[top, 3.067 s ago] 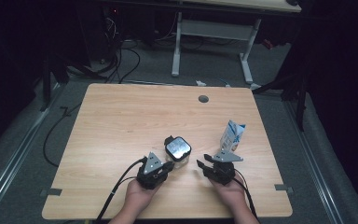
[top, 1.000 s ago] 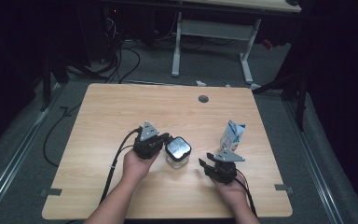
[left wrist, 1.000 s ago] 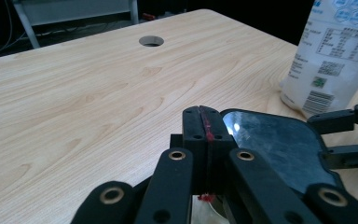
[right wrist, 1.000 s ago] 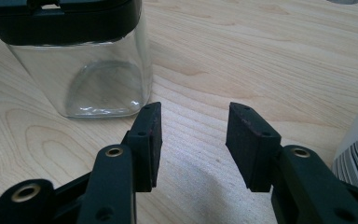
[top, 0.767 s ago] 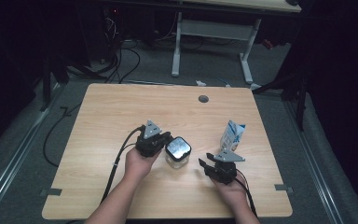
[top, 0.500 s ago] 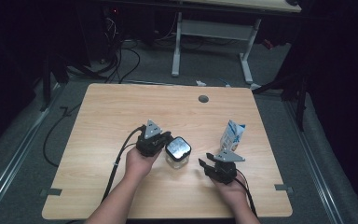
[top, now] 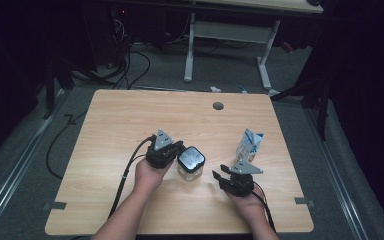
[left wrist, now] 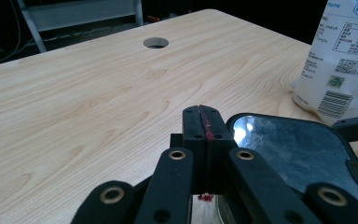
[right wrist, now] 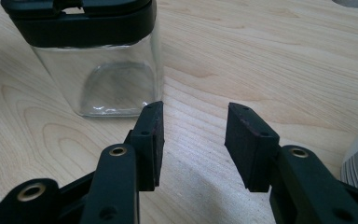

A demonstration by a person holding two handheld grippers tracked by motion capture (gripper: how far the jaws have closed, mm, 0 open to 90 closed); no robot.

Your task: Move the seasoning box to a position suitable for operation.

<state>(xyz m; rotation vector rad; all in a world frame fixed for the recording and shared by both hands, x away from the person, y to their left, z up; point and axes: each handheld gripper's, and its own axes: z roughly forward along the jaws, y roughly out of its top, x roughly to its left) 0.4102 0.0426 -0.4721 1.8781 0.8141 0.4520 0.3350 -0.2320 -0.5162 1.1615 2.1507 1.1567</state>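
Two hand-held grippers sit low over a pale wooden table (top: 130,125), one on each side of a clear glass jar (top: 190,162) with a black lid. The jar stands upright on the table near the person's edge, a little right of the middle. The left gripper (top: 177,150) lies just beside the jar's left side, its jaws pressed flat together with nothing between them — in the left gripper view the closed tips (left wrist: 200,128) sit against the rim of the lid (left wrist: 298,154), though real contact is hard to judge. The right gripper (top: 220,176) rests to the jar's right, apart from it; its jaws have just been closing a little, yet they stand open with only bare wood between them. In the right gripper view the jar (right wrist: 107,79) rises just beyond the left jaw, not touching it. A white and blue carton (top: 248,145) stands upright behind the right gripper, near the table's right side — clear of the jar.
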